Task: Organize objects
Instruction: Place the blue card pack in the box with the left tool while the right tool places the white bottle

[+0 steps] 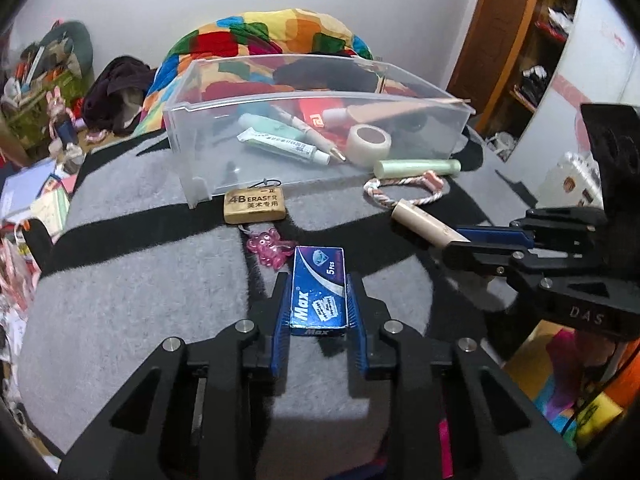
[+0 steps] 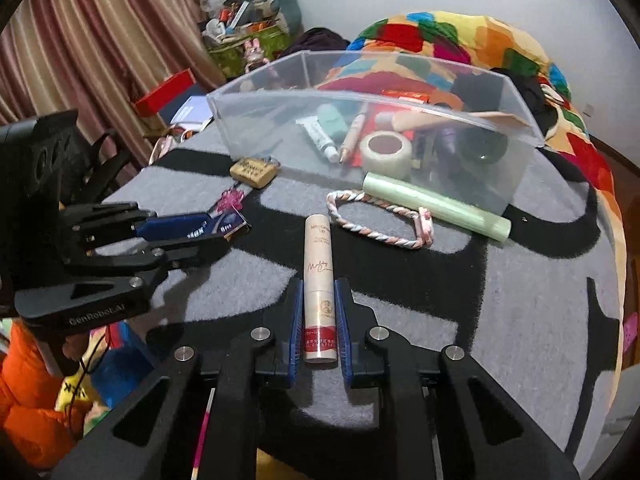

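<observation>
A blue "Max" box (image 1: pixel 318 292) lies on the grey and black blanket (image 1: pixel 132 280), and my left gripper (image 1: pixel 318 280) is shut on it, a blue pad against each long side. From the right wrist view the left gripper (image 2: pixel 216 232) shows side-on at the left, the box (image 2: pixel 230 226) sticking out of its tip. My right gripper (image 2: pixel 318 284) is shut on the lower end of a cream cosmetic tube (image 2: pixel 319 256) that lies on the blanket and points away. In the left wrist view the right gripper (image 1: pixel 460 244) holds that tube (image 1: pixel 420 224) at the right.
A clear plastic bin (image 1: pixel 192 120) stands farther back, holding a tape roll (image 1: pixel 368 140), tubes and a pen. In front of it lie a tan 4B eraser (image 1: pixel 255 206), a pink charm (image 1: pixel 268 250), a braided rope loop (image 1: pixel 404 194) and a pale green stick (image 1: pixel 416 168).
</observation>
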Demonstrator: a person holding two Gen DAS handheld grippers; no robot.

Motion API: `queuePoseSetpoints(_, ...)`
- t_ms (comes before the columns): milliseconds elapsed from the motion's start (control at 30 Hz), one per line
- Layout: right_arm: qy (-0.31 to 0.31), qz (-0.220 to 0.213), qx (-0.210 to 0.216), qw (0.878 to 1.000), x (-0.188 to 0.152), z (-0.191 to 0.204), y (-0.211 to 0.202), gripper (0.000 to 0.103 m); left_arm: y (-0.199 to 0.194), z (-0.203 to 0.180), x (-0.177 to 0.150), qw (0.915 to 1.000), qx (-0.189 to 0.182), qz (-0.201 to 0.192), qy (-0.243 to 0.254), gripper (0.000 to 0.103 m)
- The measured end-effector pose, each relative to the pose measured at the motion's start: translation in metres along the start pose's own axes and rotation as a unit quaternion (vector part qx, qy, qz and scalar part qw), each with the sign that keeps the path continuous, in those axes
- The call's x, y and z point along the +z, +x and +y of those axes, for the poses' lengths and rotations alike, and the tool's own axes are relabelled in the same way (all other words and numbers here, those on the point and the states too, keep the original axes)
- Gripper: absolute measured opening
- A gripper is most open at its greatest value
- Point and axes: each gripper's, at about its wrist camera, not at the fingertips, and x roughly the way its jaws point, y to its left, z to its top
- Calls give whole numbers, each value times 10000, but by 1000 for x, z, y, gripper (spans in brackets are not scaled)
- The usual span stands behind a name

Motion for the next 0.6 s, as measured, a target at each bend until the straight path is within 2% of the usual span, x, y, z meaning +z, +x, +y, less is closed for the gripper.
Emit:
queuePoseSetpoints(133,40,-270,-58,9996,11,1,-16,14,-5,3,6,9997,-97,-93,-189,27)
queuePoseSetpoints(267,62,-526,-159,9985,24,0,-29,14,-19,4,18,9989,-106,-355,-301,27)
queuePoseSetpoints(600,144,-993,-394,9942,59,-8,-45,14,-47,2,53,9945,80,-975,-371,27)
